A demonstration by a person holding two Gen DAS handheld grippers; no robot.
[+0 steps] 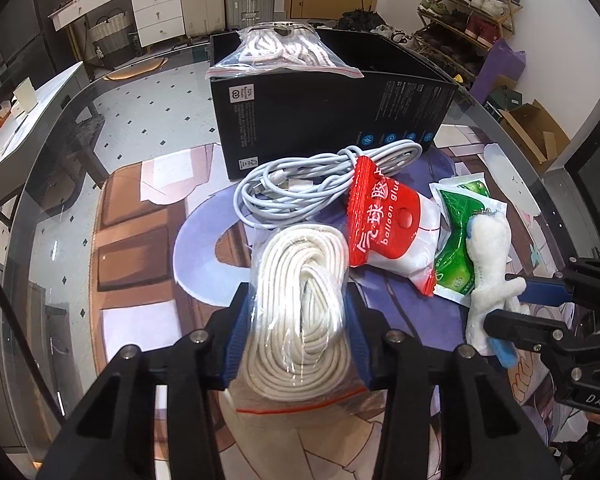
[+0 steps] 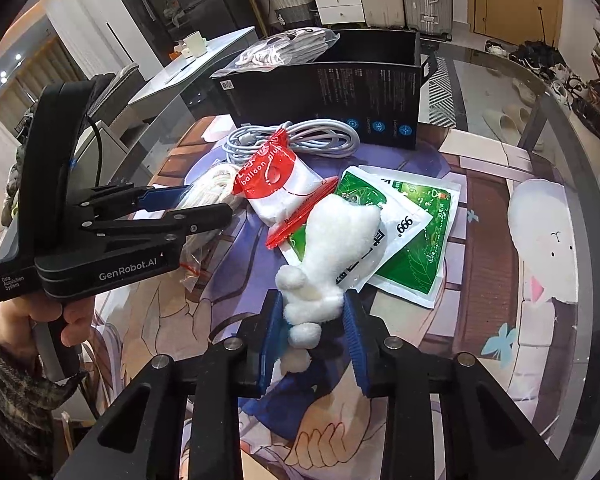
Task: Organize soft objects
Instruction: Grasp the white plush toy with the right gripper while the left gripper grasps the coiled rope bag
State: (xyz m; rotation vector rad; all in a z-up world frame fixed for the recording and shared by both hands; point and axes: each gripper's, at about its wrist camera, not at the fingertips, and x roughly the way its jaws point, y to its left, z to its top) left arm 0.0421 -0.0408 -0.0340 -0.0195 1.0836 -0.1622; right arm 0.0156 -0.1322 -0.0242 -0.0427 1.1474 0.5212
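Left claw [image 1: 296, 312] grips the bagged white rope [image 1: 300, 312]; right claw [image 2: 312, 328] grips the white plush toy [image 2: 332, 252]. Red packet [image 1: 384, 224] reads "balloon glue"; green sachet [image 2: 416, 232] reads "999". Black box [image 1: 328, 120] stands at the bench's [image 1: 72, 208] far edge.

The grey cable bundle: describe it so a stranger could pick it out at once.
Find the tall black box at the back of the printed mat. Right in front of it lies the grey cable bundle, loose and unbagged, its right end under the red balloon glue packet. The other white cord coils are in clear bags.
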